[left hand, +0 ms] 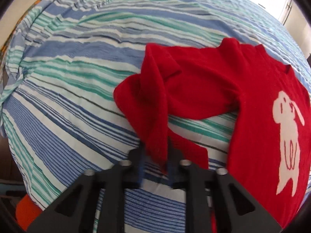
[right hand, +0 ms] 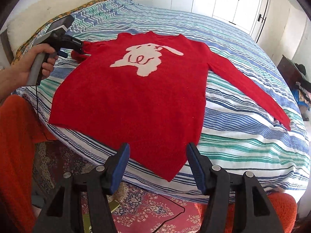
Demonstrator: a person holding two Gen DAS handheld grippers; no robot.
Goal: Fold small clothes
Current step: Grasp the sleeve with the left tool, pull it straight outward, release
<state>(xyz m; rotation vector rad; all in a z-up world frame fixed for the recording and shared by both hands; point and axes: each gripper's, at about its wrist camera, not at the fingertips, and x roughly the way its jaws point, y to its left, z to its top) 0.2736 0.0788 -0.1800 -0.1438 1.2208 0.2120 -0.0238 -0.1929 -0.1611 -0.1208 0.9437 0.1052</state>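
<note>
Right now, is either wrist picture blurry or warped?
Left wrist view: slight motion smear on the red sweater sleeve near the left gripper; the striped bedspread bulges from the fisheye. Right wrist view: sharper, window glare top right, same curved distortion.

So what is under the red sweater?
The red sweater lies on the striped bedsheet, which shows all around it. The left gripper holds one sleeve lifted over the sheet. Whatever is directly beneath the sweater's body is covered.
</note>
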